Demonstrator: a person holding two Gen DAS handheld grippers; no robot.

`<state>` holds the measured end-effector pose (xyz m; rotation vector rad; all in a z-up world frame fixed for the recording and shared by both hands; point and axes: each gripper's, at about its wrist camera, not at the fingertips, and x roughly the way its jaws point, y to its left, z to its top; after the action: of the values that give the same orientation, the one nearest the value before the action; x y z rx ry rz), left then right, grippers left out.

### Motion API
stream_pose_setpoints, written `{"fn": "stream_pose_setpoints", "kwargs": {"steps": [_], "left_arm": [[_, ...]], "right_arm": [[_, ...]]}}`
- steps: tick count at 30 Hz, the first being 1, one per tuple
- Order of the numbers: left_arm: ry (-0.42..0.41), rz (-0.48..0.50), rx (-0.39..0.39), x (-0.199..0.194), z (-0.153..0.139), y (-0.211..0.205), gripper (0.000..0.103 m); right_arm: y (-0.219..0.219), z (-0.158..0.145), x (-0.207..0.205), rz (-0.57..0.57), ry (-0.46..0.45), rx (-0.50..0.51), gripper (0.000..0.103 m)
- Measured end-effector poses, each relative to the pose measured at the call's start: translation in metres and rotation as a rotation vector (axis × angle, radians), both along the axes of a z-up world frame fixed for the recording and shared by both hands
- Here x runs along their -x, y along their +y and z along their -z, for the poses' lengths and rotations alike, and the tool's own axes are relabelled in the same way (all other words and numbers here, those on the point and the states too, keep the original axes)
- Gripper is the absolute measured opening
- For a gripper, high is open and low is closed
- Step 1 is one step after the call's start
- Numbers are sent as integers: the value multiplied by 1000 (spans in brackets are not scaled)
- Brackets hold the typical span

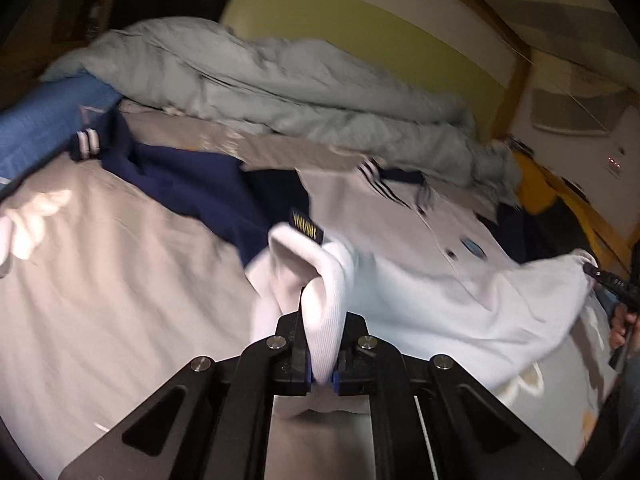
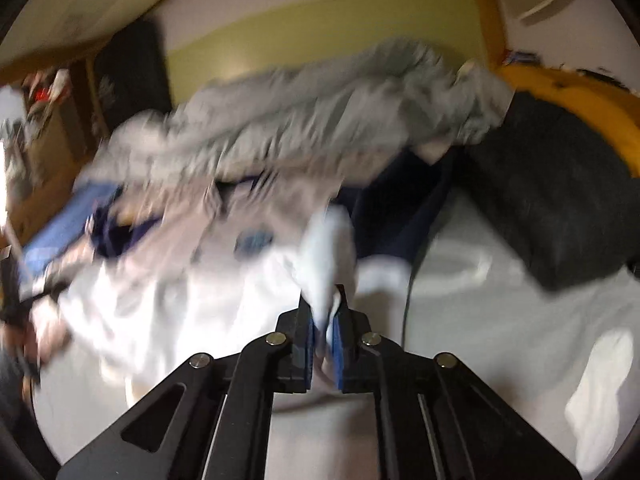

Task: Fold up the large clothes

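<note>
Pale bedsheet (image 1: 100,280) spreads under both my claws, with a rumpled grey duvet (image 1: 280,92) heaped beyond them against a green-striped wall. My left gripper (image 1: 322,344) is pinching a white ribbed edge of the white and navy garment (image 1: 420,280), which stretches away ahead and to its right. My right gripper (image 2: 326,320) is clamped on another white edge of it; the cloth runs off to its left.
</note>
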<state>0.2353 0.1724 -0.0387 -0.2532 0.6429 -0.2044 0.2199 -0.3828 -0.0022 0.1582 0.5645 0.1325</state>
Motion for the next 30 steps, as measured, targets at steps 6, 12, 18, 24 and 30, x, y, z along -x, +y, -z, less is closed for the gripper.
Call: {"fn": "stream_pose_setpoints", "kwargs": {"steps": [6,12,18,24,30], "left_arm": [[118,-8,16,-22,35,12,23],[13,-41,83,11,8,28,76],[61,-51,38,50,-2,26,76],[164,-66,-157,58,17,-1,76],[171,-54,-230,57,28,-17,76]], "right_arm": [[-14,60,-58,94,256,22,9],[-42,37,-14,196,128,-19,42],[-39,30,22,126,111,-69,45],[-5,61,22,43,229,75,45],[3,76,16,165,284,308,43]]}}
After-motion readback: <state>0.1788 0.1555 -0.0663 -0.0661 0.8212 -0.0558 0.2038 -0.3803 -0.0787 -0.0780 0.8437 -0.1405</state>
